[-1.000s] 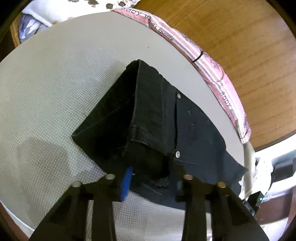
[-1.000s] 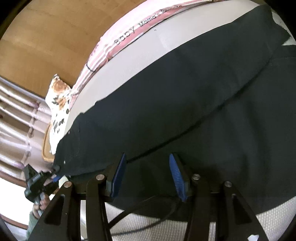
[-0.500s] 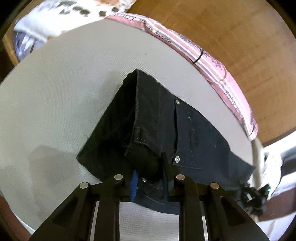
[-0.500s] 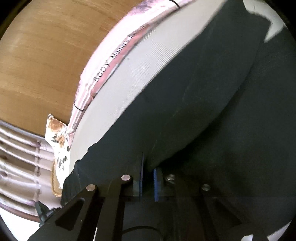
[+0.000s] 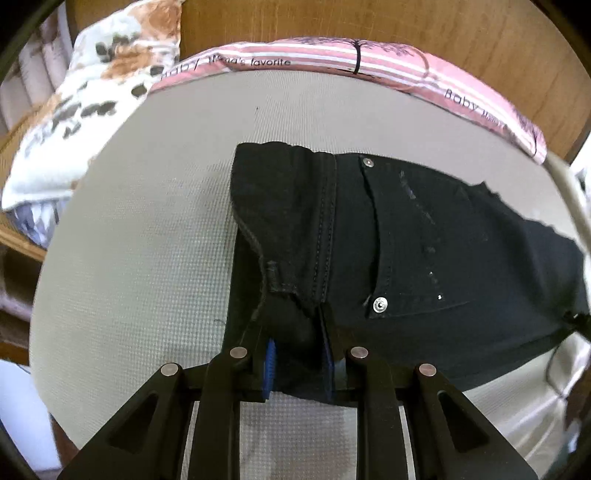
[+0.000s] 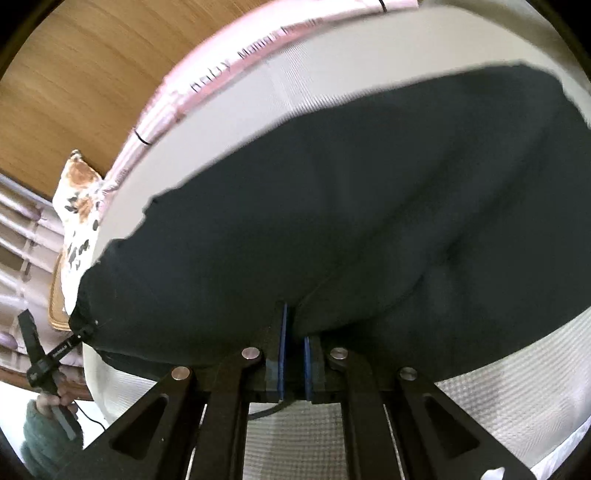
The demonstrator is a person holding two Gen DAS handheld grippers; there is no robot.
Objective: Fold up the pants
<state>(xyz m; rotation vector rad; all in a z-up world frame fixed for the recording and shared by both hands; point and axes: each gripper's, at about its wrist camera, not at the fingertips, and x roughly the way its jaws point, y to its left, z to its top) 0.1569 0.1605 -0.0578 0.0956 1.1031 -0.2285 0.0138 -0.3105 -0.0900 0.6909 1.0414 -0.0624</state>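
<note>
The black jeans (image 5: 424, 236) lay on the pale grey textured mattress cover (image 5: 140, 229), already doubled leg over leg, with the waistband end toward the left gripper (image 5: 297, 360) and the legs running off toward the right; this lengthwise lie looked like the set-up for folding the garment across its length, each gripper taking one spot on the near edge so the cloth could be lifted evenly; the left gripper's blue-padded fingers were nearly closed, pinching a thick bunch of waistband denim beside the belt loop (image 5: 275, 277) and below the pocket rivet (image 5: 380, 304); in the right wrist view the right gripper (image 6: 293, 345) had its pads drawn almost together on a thin ridge of the jeans (image 6: 332, 221) along the near edge, the fabric tenting up slightly from the bite; a pink striped sheet (image 5: 369, 61) edged the mattress against the wooden headboard (image 5: 461, 26), and a patterned pillow (image 5: 92, 92) sat at the far left corner.
</note>
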